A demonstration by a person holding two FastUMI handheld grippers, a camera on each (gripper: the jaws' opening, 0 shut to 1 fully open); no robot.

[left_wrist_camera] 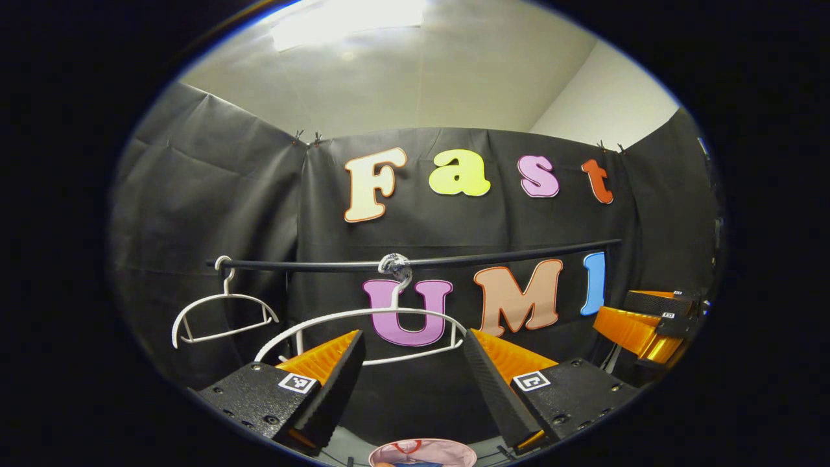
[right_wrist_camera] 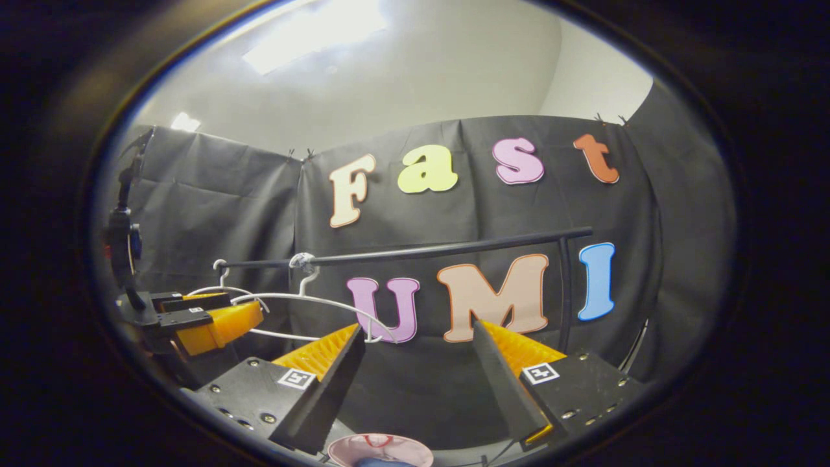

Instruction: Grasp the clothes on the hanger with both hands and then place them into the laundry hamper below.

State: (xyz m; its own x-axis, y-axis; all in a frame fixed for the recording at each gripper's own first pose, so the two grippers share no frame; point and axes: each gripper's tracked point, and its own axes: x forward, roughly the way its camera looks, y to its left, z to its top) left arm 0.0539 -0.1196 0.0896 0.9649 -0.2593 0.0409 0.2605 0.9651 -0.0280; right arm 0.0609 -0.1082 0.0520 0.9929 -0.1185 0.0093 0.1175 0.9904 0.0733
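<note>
Now we hold both claws apart and empty: left claw (left_wrist_camera: 412,376), right claw (right_wrist_camera: 415,376). Two bare white hangers (left_wrist_camera: 363,331) hang on the black rail (left_wrist_camera: 493,258). Below, the pink hamper (left_wrist_camera: 423,453) seems to hold something blue, perhaps the clothes (left_wrist_camera: 408,464).

we see two hangers on the rail (left_wrist_camera: 493,257): the near hanger (left_wrist_camera: 363,321) at its middle, the far hanger (left_wrist_camera: 220,311) at its left end. below, between the left gripper (left_wrist_camera: 415,389) fingers, sits the hamper (left_wrist_camera: 421,452). the right gripper (left_wrist_camera: 655,324) lies to the right.
</note>
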